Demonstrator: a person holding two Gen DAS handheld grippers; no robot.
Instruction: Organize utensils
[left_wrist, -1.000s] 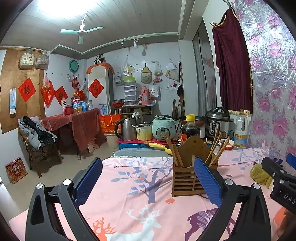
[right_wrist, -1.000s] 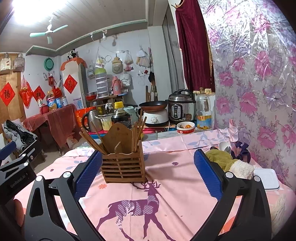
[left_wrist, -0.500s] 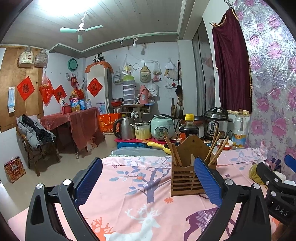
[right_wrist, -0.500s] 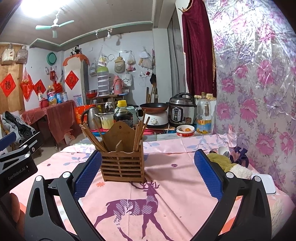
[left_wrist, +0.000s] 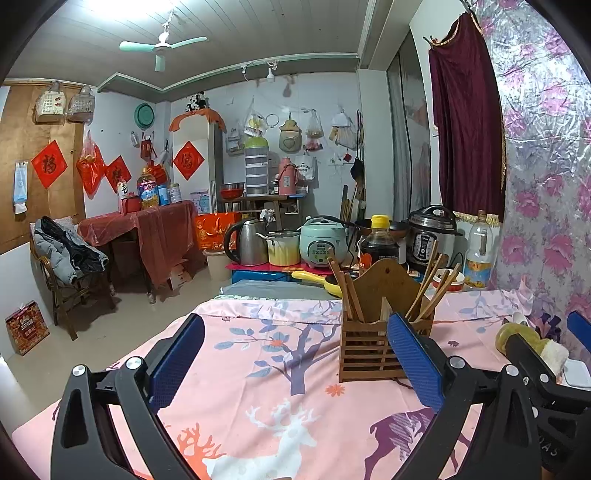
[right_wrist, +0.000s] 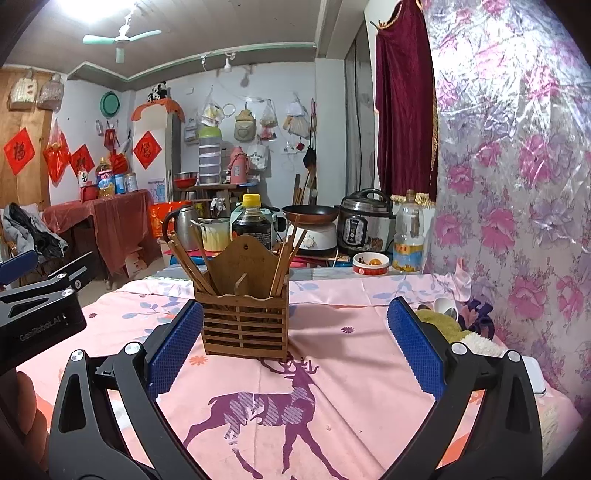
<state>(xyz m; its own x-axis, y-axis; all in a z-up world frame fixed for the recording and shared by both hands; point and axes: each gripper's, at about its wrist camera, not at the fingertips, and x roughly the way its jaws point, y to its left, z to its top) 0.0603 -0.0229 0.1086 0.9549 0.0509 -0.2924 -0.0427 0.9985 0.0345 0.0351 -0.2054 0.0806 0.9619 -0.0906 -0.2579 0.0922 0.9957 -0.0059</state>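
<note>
My right claw is spread wide with nothing between its blue pads, hanging low over the pink tablecloth. Straight ahead of it, closer to the left pad than the right, stands the wooden holder, upright on the cloth just past a purple deer print. I cannot tell whether the left pad touches the holder's corner or only overlaps it in my view. The holder has a slatted front, a tall arched back board and a divider down the middle. Wooden chopsticks lean out of the left compartment toward the left, and another bunch leans right from the right compartment. To the right of my right pad lies a yellow-green plush toy by the flowered wall covering.

My left claw is spread open too, holding nothing, above the same cloth. From its camera the wooden holder sits to the right of centre, partly behind my right pad, with chopsticks sticking up on both sides. My other claw shows at the right edge of that view.

Beyond the table's far edge stand a soy sauce bottle, a kettle, a small rice cooker and a pressure cooker.
</note>
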